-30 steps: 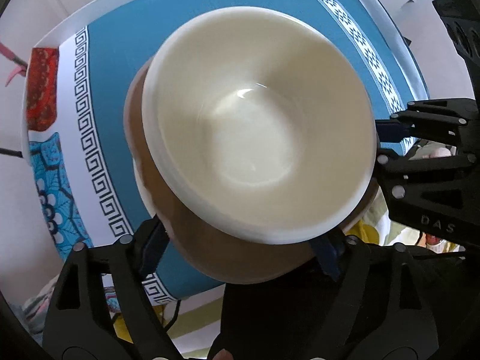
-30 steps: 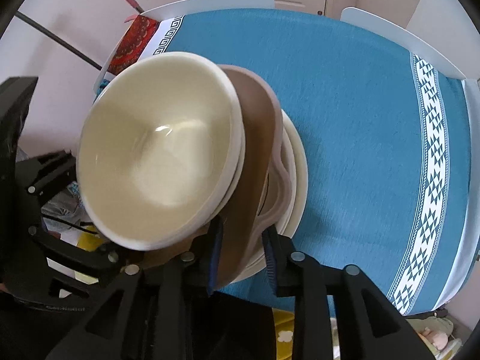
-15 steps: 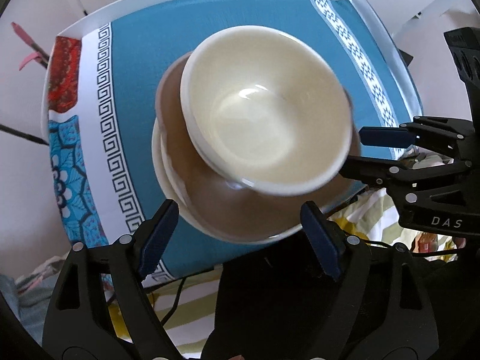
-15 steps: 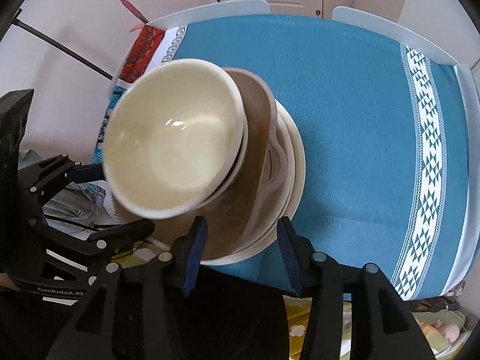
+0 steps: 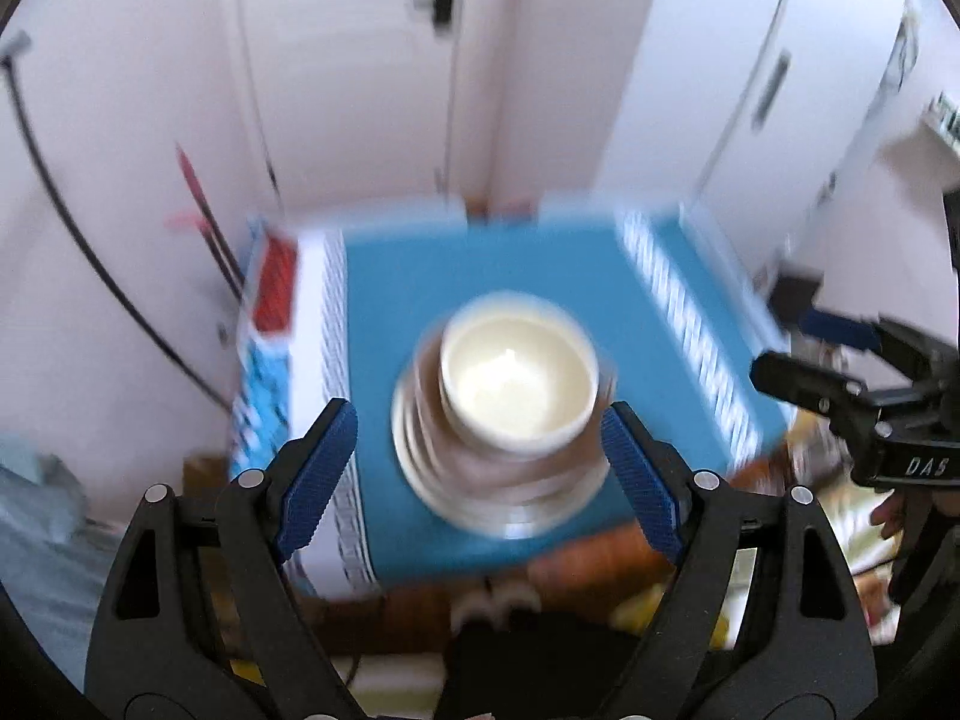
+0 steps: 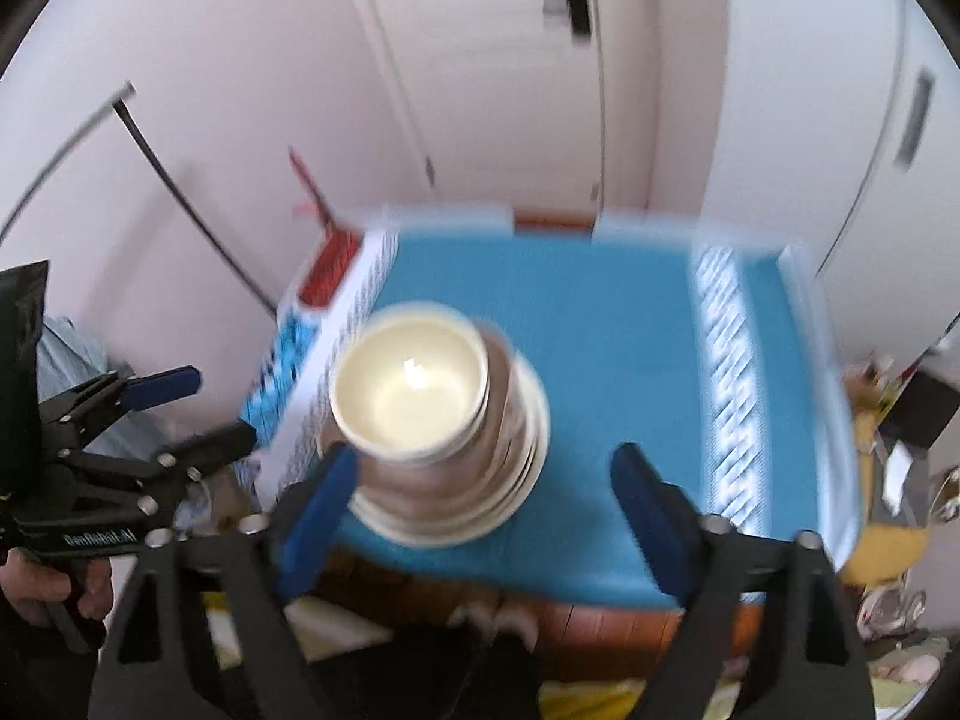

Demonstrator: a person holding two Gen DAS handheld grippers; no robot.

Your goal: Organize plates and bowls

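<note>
A cream bowl (image 5: 519,387) (image 6: 408,387) sits upright on top of a brown dish, which rests on a stack of cream plates (image 5: 504,504) (image 6: 522,480). The stack stands near the front edge of the table with the blue cloth (image 5: 420,276) (image 6: 600,330). My left gripper (image 5: 477,420) (image 6: 213,408) hangs open above and in front of the stack, with nothing between its blue pads. My right gripper (image 6: 485,461) (image 5: 783,345) is beside it, its jaws opening and clear of the dishes. Both views are blurred by motion.
White cupboard doors (image 6: 510,90) rise behind the table. A red stick (image 5: 198,204) and a black cable (image 5: 90,252) lean against the left wall. The cloth has white patterned bands at both sides. A hand (image 6: 36,594) holds the left gripper's handle.
Both grippers have pulled up and back from the stack. The right gripper let go of the brown dish's rim and spread wide. The tilted bowl and dish now sit level on the plates.
</note>
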